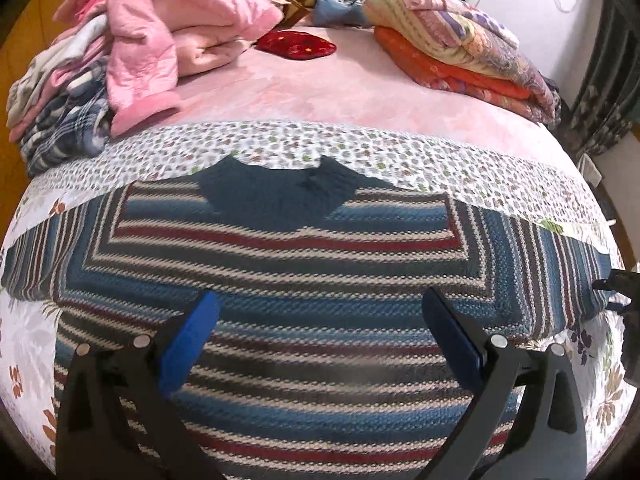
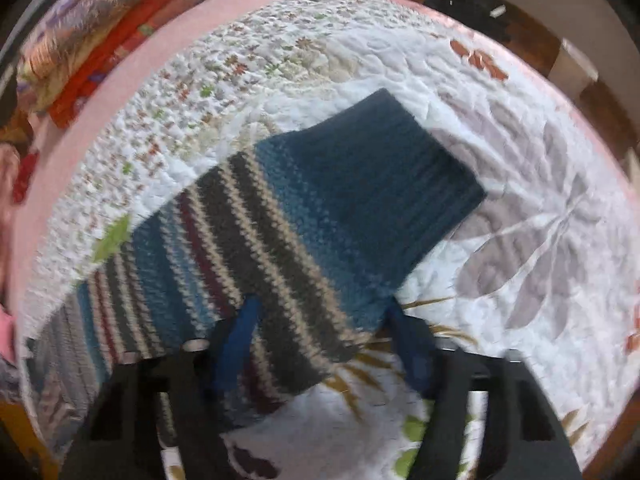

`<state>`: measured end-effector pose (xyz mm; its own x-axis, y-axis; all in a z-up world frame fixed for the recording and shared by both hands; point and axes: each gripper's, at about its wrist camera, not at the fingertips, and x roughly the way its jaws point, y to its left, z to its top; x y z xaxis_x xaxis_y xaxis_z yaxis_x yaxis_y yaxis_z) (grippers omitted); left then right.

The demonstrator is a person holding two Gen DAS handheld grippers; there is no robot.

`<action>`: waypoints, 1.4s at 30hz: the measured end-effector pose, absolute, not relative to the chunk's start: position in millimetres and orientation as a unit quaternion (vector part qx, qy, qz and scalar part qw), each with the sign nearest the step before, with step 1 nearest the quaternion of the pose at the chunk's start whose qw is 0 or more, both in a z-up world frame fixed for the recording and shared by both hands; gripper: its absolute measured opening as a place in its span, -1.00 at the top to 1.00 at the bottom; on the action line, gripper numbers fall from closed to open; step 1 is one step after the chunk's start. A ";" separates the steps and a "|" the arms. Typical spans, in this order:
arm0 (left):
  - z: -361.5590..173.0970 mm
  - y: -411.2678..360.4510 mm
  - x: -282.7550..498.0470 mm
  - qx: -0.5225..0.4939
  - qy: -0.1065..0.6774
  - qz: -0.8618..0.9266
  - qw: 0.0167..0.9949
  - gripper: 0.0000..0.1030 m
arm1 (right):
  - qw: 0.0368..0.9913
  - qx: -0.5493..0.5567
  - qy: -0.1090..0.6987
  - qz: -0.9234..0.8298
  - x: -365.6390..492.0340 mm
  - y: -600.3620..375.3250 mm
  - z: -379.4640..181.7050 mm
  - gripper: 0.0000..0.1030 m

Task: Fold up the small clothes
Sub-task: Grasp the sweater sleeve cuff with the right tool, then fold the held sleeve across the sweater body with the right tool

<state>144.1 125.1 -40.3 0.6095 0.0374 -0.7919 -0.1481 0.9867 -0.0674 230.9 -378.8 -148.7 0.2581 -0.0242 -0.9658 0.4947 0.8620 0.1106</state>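
A striped knit sweater [image 1: 288, 248] in blue, grey, red and cream lies flat on the floral quilt [image 1: 360, 152], its dark blue collar toward the far side and both sleeves spread out. My left gripper [image 1: 320, 300] hovers open over the sweater's chest, blue pads wide apart with nothing between them. In the right wrist view the sweater's right sleeve [image 2: 304, 232] runs diagonally, ending in a dark blue cuff [image 2: 400, 168]. My right gripper [image 2: 320, 308] is open, its fingers straddling the sleeve near the cuff.
A pile of pink and plaid clothes [image 1: 132, 52] sits far left. Folded orange and patterned blankets [image 1: 460, 48] lie far right, and a red cushion [image 1: 296, 44] between them. The bed edge and wooden floor [image 2: 532, 48] show beyond the quilt.
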 end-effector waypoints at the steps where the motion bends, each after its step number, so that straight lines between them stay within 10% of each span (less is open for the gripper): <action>1: -40.7 124.9 142.9 -0.060 0.439 0.051 0.895 -0.94 | 0.776 0.201 0.577 -0.156 230.5 -377.7 -146.7 0.56; 23: -29.2 221.4 108.3 -0.119 0.459 0.080 0.877 -0.94 | 0.822 0.218 0.523 0.057 213.6 -210.6 -35.2 0.76; 42: -45.2 265.4 87.8 -0.145 0.458 0.083 0.873 -0.94 | 0.801 0.110 0.570 0.146 185.6 -21.1 -73.1 0.76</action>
<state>87.8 265.4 -45.2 0.5666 0.0131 -0.8239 -0.2782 0.9442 -0.1764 185.6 -21.1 -73.1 0.3065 0.3595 -0.8814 -0.1095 0.9331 0.3425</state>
